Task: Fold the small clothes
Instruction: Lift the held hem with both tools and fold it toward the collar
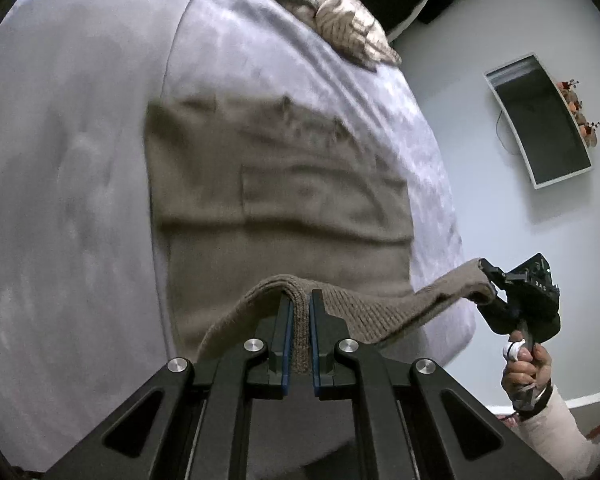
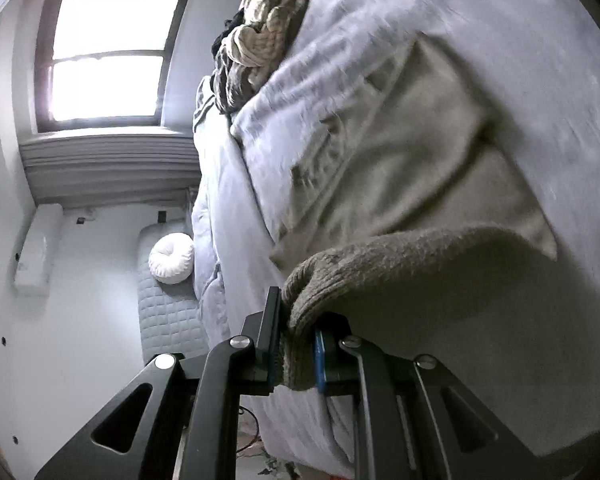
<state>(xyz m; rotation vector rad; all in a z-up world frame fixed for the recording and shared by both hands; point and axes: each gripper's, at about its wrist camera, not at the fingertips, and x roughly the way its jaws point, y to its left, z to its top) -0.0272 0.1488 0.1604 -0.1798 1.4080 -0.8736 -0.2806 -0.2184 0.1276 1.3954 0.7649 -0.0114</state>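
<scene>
A tan knitted garment (image 1: 268, 200) lies spread on the grey bed cover (image 1: 80, 160), with a pocket patch on its front. Its near ribbed hem is lifted off the bed and stretched between both grippers. My left gripper (image 1: 300, 300) is shut on the hem, the knit pinched between its blue pads. In the left wrist view my right gripper (image 1: 494, 280) holds the other end of the hem, a hand on its handle. In the right wrist view the right gripper (image 2: 296, 320) is shut on a bunched fold of the same garment (image 2: 412, 168).
A crumpled patterned cloth (image 1: 352, 28) lies at the far end of the bed. A wall-mounted screen (image 1: 540, 120) hangs beyond the bed's edge. The right wrist view shows a window (image 2: 108, 52), a round white cushion (image 2: 171, 258) and a pile of clothes (image 2: 256, 40).
</scene>
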